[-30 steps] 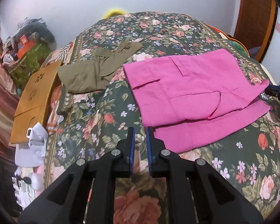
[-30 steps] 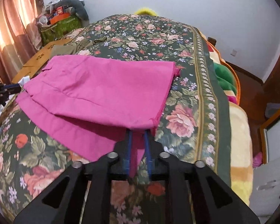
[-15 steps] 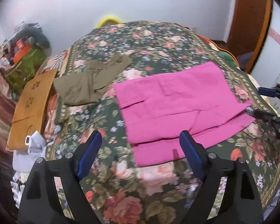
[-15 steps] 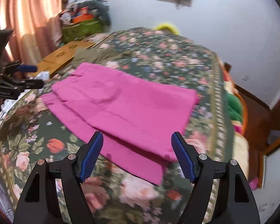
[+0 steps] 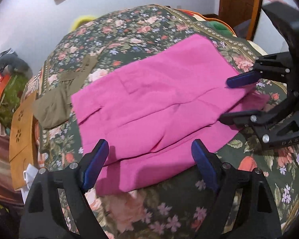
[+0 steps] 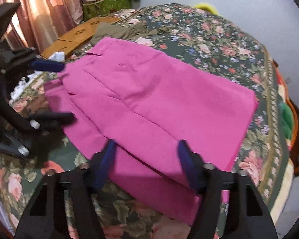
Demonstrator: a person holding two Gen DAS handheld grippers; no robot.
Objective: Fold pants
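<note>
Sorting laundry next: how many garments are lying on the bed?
2. The pink pants lie folded on the floral bedspread between both open grippers; an olive-green garment lies beyond them near the bed's far edge. Others may be hidden outside the views.

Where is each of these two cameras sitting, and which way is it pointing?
Left wrist: rides on the left gripper, looking down along its open jaws at the pink pants on the floral bedspread; the right gripper shows at right.
Right wrist: rides on the right gripper, jaws closing, nothing gripped; the left gripper shows at left.
Both share the pants, bedspread and olive garment.
</note>
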